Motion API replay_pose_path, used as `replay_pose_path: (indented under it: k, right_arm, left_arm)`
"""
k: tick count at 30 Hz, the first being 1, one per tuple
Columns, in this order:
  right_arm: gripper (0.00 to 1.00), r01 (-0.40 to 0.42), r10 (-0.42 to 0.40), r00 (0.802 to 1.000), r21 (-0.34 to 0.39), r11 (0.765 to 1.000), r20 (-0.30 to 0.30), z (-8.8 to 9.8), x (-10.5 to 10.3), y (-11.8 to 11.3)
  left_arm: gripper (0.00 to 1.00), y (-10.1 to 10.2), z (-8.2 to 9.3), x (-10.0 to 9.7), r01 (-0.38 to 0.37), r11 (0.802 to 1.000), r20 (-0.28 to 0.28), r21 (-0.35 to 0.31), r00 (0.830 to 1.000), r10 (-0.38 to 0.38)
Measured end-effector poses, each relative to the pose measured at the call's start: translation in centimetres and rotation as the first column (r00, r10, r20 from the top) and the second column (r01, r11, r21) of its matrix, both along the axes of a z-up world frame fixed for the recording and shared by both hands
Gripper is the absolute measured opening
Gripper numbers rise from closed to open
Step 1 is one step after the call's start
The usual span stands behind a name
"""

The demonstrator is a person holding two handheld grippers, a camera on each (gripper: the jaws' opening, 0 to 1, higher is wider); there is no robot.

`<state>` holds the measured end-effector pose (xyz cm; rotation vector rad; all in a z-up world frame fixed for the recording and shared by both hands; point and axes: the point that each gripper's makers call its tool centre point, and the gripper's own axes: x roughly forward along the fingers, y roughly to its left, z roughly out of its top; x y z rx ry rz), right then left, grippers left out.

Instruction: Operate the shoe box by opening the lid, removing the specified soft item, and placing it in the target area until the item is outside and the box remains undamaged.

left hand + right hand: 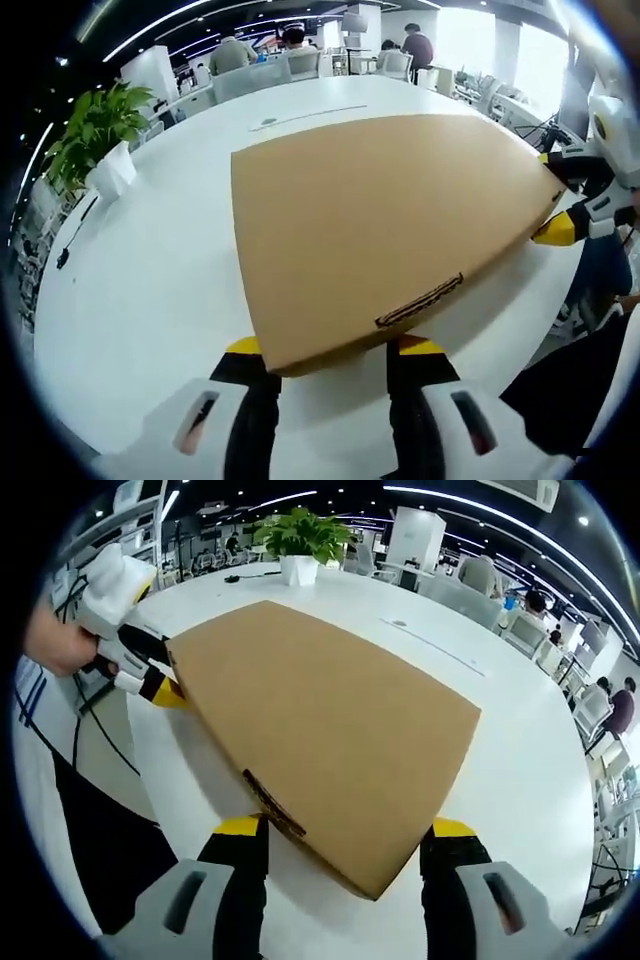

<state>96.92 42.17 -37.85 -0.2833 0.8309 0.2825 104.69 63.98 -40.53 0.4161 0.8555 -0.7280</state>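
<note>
A brown cardboard shoe box [390, 230] [320, 720] lies on the white table [150, 270] with its lid down. My left gripper [332, 346] is open, and its yellow-tipped jaws stand on either side of the box's near end. At the opposite end my right gripper [345, 827] is open as well and straddles that end's corner. The right gripper [550, 195] also comes into the left gripper view at the box's far right edge. In the right gripper view a hand holds the left gripper [160, 668] at the far left corner. The inside of the box is hidden.
A potted plant [95, 130] [300, 540] in a white pot stands near the table's far side, with a dark cable [70, 240] beside it. The person's dark clothing [100, 850] is close to the table edge. Chairs and several people are in the background.
</note>
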Motion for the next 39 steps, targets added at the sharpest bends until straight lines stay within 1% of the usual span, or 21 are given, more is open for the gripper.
replay_pose_path:
  k: [2,5,8,10,15,18,22,25,29,31,33,35,36,39]
  right_arm:
    - [0.61,0.000,0.000,1.000,-0.001,1.000,0.003,0.0,-0.3,0.3]
    - [0.61,0.009,-0.009,1.000,-0.001,1.000,0.007,0.1,-0.5,0.5]
    - [0.61,0.011,-0.011,1.000,0.001,1.000,0.013,0.0,-0.4,0.4]
    - [0.61,0.010,-0.010,1.000,0.002,1.000,0.010,-0.1,-0.5,0.4]
    - [0.62,0.006,-0.006,1.000,-0.005,1.000,-0.003,-0.3,-0.4,0.6]
    - [0.62,0.007,-0.007,1.000,-0.006,1.000,-0.003,-0.2,-0.3,0.7]
    - [0.62,-0.001,0.001,1.000,-0.004,1.000,-0.007,0.0,0.4,0.9]
    - [0.62,0.002,-0.002,1.000,-0.006,1.000,-0.007,0.1,0.4,0.9]
    - [0.63,-0.006,0.006,1.000,0.002,1.000,0.004,0.3,0.4,0.8]
    - [0.63,0.000,0.000,1.000,0.016,1.000,0.002,0.2,0.5,0.7]
    - [0.63,-0.011,0.011,1.000,0.000,1.000,0.001,0.1,0.4,0.6]
    - [0.63,-0.005,0.005,1.000,0.003,1.000,0.013,0.2,0.4,0.7]
    - [0.64,-0.005,0.005,1.000,0.005,1.000,0.014,0.1,0.5,0.7]
    - [0.70,-0.021,0.021,1.000,-0.002,1.000,0.018,0.1,0.3,1.2]
  left_arm:
    - [0.41,0.0,-0.1,-0.2,0.009,1.000,0.000,0.010,1.000,-0.009]
    - [0.41,0.3,0.2,-0.6,0.002,1.000,-0.002,0.012,1.000,-0.002]
    - [0.41,0.6,0.0,-0.5,0.000,1.000,-0.001,0.009,1.000,0.000]
    - [0.41,0.6,0.3,-0.7,0.002,1.000,-0.002,-0.002,1.000,-0.002]
    - [0.40,0.9,0.3,-0.6,0.006,1.000,-0.017,-0.008,1.000,-0.006]
    - [0.40,0.9,0.3,-0.5,0.022,1.000,-0.012,0.007,1.000,-0.022]
    - [0.40,1.1,0.3,0.4,0.016,1.000,-0.019,0.015,1.000,-0.015]
    - [0.40,1.3,0.3,0.2,0.018,1.000,-0.023,0.010,1.000,-0.018]
    - [0.40,1.5,0.3,0.2,0.027,1.000,-0.030,-0.016,0.999,-0.027]
    - [0.41,1.3,0.4,0.1,0.025,0.999,-0.037,-0.024,0.999,-0.026]
    - [0.44,1.0,0.5,-0.1,0.041,0.999,-0.044,-0.035,0.998,-0.043]
    - [0.46,1.0,0.4,-0.2,0.062,0.997,-0.043,-0.037,0.997,-0.063]
    - [0.47,1.0,0.3,-0.3,0.077,0.996,-0.035,-0.035,0.996,-0.078]
    - [0.50,1.1,0.3,-0.7,0.083,0.996,-0.034,-0.041,0.996,-0.084]
